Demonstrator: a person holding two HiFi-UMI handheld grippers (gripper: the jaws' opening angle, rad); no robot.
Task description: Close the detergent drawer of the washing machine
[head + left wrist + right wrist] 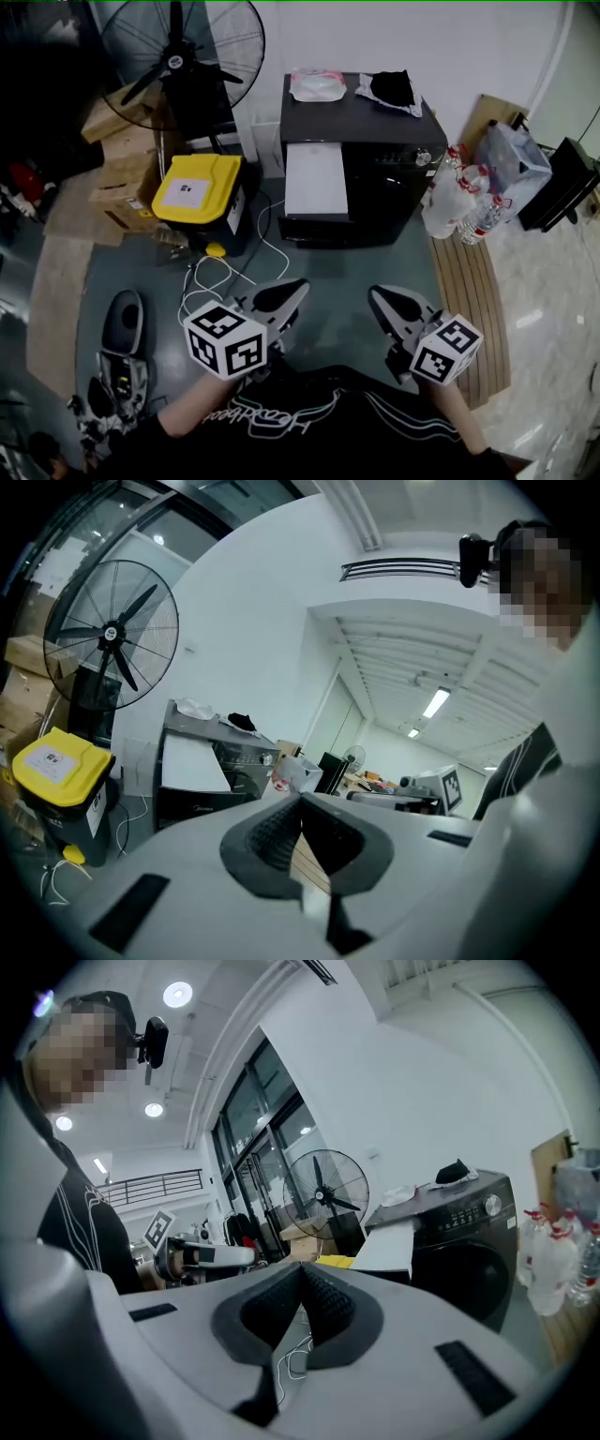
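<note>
Hanging well short of the washing machine (384, 192), left gripper (281, 300) and right gripper (392, 306) both show jaws clenched on nothing; detergent drawer (315, 178) juts open from the machine's front, nearer the fan (178, 58), so closing is not yet begun.

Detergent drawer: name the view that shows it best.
Head view: the detergent drawer shows whole from above, pulled out of the washing machine. Both gripper views show it smaller, at a slant, beyond their jaws.
</note>
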